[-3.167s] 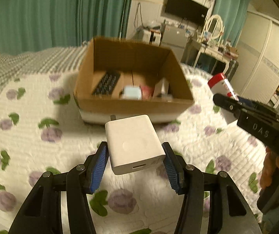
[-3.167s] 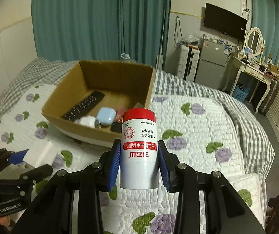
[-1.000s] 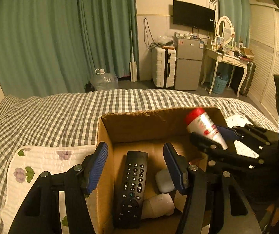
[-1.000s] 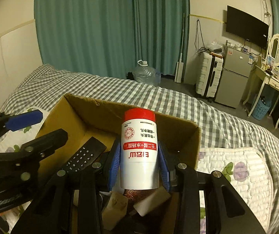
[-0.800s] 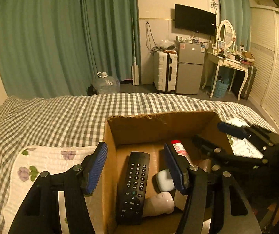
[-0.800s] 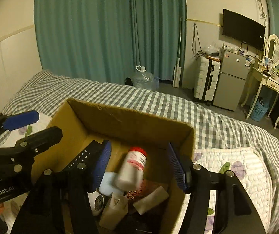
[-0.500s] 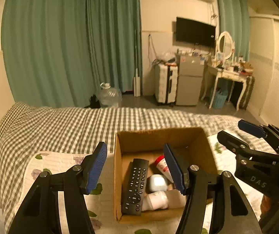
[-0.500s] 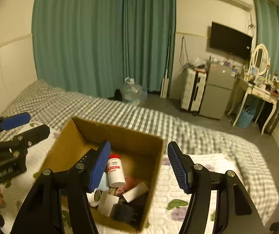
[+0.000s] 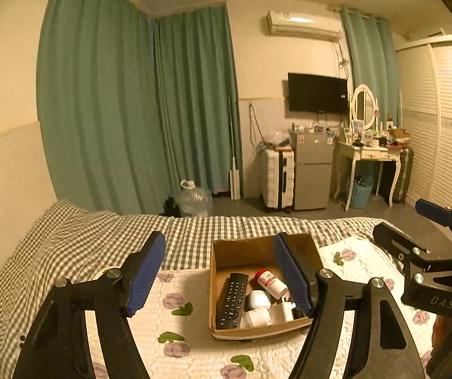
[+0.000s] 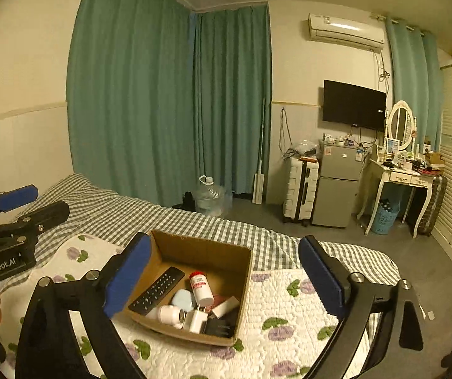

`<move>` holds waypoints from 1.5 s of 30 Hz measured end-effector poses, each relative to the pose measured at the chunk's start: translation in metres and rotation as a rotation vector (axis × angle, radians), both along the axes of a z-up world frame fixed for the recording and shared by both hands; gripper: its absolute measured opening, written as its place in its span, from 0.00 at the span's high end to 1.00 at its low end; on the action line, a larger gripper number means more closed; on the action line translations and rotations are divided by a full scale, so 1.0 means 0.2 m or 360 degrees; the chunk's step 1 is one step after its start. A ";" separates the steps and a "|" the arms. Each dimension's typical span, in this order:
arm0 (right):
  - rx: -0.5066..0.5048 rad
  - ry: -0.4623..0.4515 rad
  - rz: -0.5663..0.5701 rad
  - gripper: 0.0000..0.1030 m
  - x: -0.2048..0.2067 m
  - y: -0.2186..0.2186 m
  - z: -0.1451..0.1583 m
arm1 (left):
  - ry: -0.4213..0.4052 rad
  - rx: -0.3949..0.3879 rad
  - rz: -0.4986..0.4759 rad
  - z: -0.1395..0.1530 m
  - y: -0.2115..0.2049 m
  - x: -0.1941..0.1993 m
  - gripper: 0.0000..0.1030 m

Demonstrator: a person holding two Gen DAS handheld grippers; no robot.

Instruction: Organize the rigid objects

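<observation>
An open cardboard box (image 9: 244, 251) (image 10: 207, 252) sits on the bed. Inside lie a black remote (image 9: 232, 300) (image 10: 158, 290), a white bottle with a red cap (image 9: 270, 282) (image 10: 201, 289), a white charger (image 9: 286, 309) (image 10: 195, 320) and other small items. My left gripper (image 9: 219, 252) hangs above and behind the box, its jaws opening with nothing between them. My right gripper (image 10: 224, 252) is likewise raised and back, its jaws opening and empty. Each shows at the edge of the other's view: the right gripper (image 9: 415, 227) and the left gripper (image 10: 33, 204).
The box rests on a floral quilt (image 9: 181, 331) (image 10: 289, 315) over a checked blanket (image 9: 99, 237). Past the bed stand green curtains (image 10: 162, 110), a water jug (image 10: 210, 197), a white suitcase (image 9: 276, 180), a small fridge (image 10: 336, 186) and a dressing table (image 10: 399, 177).
The left gripper held the white charger and the right held the bottle; both now lie in the box. Both grippers have drawn back and up, and their jaws have spread wider.
</observation>
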State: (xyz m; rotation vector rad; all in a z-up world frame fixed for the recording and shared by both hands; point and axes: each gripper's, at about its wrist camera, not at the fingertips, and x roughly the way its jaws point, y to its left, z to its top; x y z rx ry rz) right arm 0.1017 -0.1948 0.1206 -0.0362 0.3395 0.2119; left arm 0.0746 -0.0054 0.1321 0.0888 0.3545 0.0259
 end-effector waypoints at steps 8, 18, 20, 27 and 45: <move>-0.0035 -0.0057 -0.0089 0.00 -0.16 -0.03 -0.14 | -0.0067 -0.0020 0.0077 -0.22 0.01 -0.09 0.27; 0.0042 0.0058 -0.0097 0.00 -0.15 -0.03 -0.47 | 0.0035 -0.0103 0.0111 -0.53 0.10 -0.05 0.27; 0.0031 0.0045 -0.0082 0.00 -0.14 -0.01 -0.50 | 0.0045 -0.0104 0.0099 -0.55 0.10 -0.05 0.27; 0.0029 0.0030 -0.0101 0.00 -0.13 -0.01 -0.54 | 0.0047 -0.0093 0.0098 -0.58 0.09 -0.06 0.27; 0.0008 0.0058 -0.0122 0.00 -0.11 -0.01 -0.56 | 0.0090 -0.0074 0.0040 -0.61 0.06 -0.05 0.27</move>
